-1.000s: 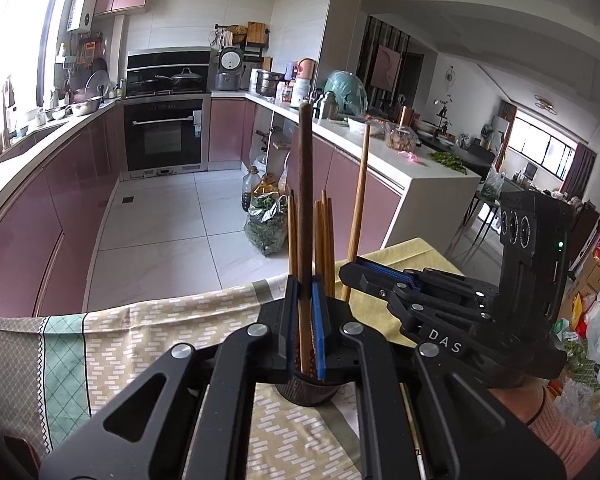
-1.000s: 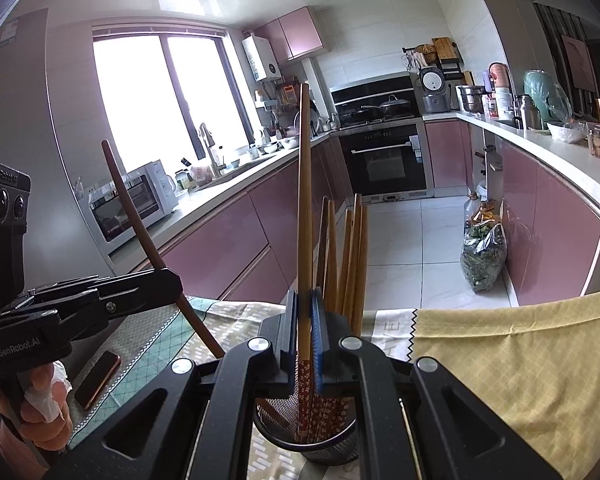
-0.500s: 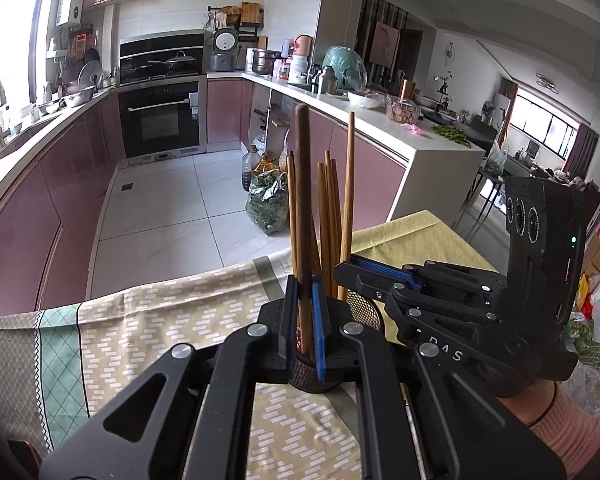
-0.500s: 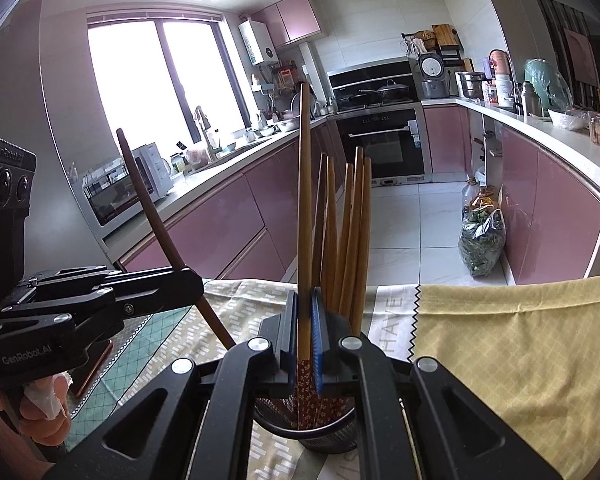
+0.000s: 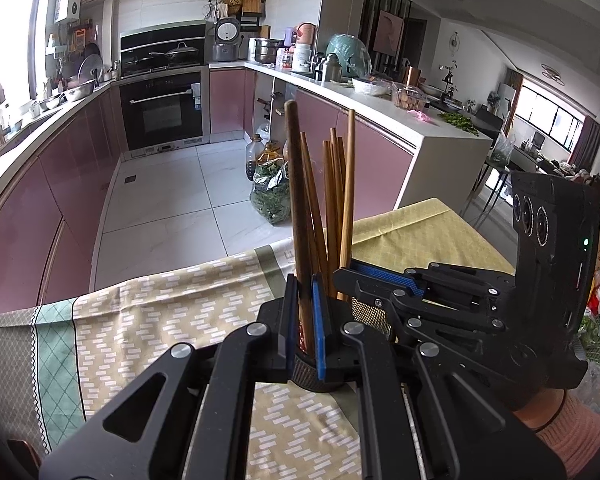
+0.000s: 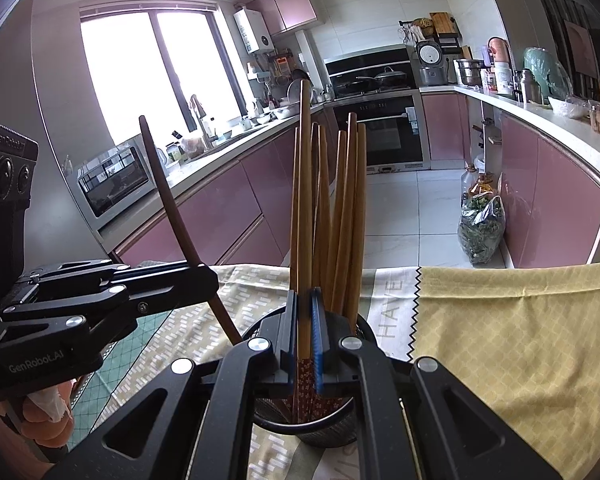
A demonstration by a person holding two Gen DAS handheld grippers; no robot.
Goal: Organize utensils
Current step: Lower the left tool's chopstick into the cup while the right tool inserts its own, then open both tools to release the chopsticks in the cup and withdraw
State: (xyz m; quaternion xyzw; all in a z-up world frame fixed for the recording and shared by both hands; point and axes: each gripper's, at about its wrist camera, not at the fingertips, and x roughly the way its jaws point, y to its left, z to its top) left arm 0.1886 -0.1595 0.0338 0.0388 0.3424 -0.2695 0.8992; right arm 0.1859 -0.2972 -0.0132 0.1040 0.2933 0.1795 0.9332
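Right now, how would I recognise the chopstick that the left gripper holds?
Find the patterned tablecloth and the mesh holder on it. Pale chopsticks stand there upright; the dark brown chopstick, in the left gripper, is darker and leans away.

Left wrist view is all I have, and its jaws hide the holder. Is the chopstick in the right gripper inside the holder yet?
Observer: Yes. The right wrist view shows the light chopstick, clamped in the right gripper, with its patterned lower end inside the rim of the mesh holder.
Operator: Is my dark chopstick upright?
Observer: No. From there the dark chopstick leans well off vertical in the left gripper, and its lower tip is hidden.
Operator: Anything else?
Observer: The left hand also pinches a white tissue.
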